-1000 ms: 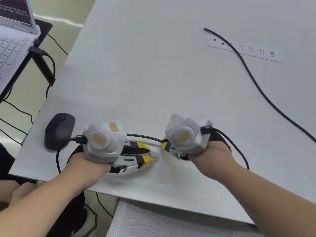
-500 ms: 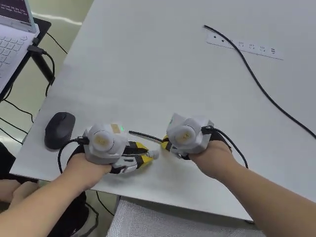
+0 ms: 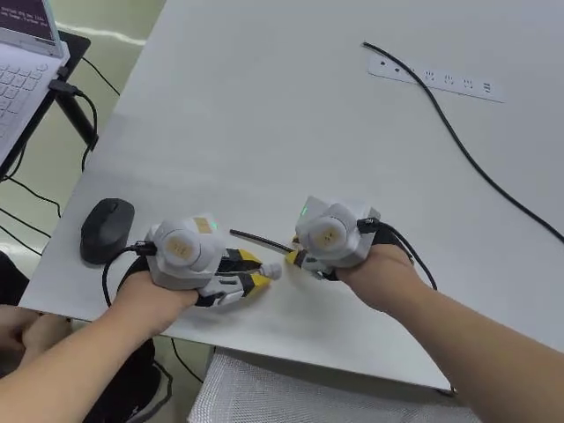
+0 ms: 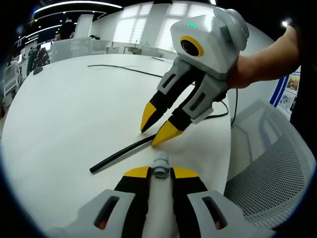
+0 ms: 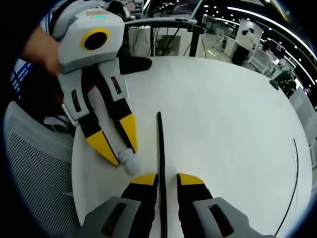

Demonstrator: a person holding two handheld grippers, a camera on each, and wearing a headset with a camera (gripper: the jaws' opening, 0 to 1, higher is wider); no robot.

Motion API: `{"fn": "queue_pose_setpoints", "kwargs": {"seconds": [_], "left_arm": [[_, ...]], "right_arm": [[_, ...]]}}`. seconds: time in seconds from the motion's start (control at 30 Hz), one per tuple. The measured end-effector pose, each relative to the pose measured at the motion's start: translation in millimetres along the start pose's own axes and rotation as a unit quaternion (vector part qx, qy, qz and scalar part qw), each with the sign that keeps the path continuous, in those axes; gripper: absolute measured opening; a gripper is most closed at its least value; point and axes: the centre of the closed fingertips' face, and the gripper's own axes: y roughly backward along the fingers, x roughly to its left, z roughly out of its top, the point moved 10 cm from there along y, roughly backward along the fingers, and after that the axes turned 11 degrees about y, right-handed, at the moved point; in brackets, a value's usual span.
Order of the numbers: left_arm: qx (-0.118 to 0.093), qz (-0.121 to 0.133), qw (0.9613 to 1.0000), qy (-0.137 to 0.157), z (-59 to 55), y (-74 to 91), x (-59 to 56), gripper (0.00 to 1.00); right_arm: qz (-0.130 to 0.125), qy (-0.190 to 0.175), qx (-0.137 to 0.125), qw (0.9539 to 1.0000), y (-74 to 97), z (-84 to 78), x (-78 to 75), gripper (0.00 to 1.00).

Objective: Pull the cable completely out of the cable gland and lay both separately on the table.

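Observation:
My left gripper is shut on the small white cable gland near the table's front edge; in its own view the gland sits between the yellow tips. My right gripper faces it, shut on the black cable. In the right gripper view the cable runs straight out between the jaws. Its free end lies on the table beside the gland, apart from it. The right gripper appears in the left gripper view above the cable, and the gland shows in the right gripper view.
A black mouse lies left of my left hand. A laptop stands off the table's left side. A white power strip and its black cord cross the far right. A mesh chair is below the front edge.
The cable's free end now lies apart from the left gripper and the gland. The right gripper has shifted slightly away from the left one.

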Motion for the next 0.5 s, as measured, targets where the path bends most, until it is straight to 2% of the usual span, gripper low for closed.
{"fn": "queue_pose_setpoints", "kwargs": {"seconds": [0.2,0.37,0.43,0.5], "left_arm": [[0.002,0.003,1.0000,-0.001,-0.2,1.3,-0.8,0.19],[-0.010,0.015,0.9998,0.003,3.5,6.6,-2.0,0.25],[-0.015,0.020,0.9996,0.013,5.1,9.4,-2.3,0.26],[-0.026,0.023,0.9993,0.017,8.5,13.3,-4.9,0.28]], "right_arm": [[-0.008,-0.006,-0.013,0.9999,7.7,3.3,-1.1,0.13],[-0.020,-0.014,-0.027,0.9993,21.6,2.2,-3.6,0.17],[-0.022,-0.030,-0.044,0.9983,29.5,0.8,-4.5,0.21],[-0.027,-0.037,-0.049,0.9977,38.4,-2.5,-6.2,0.24]]}}
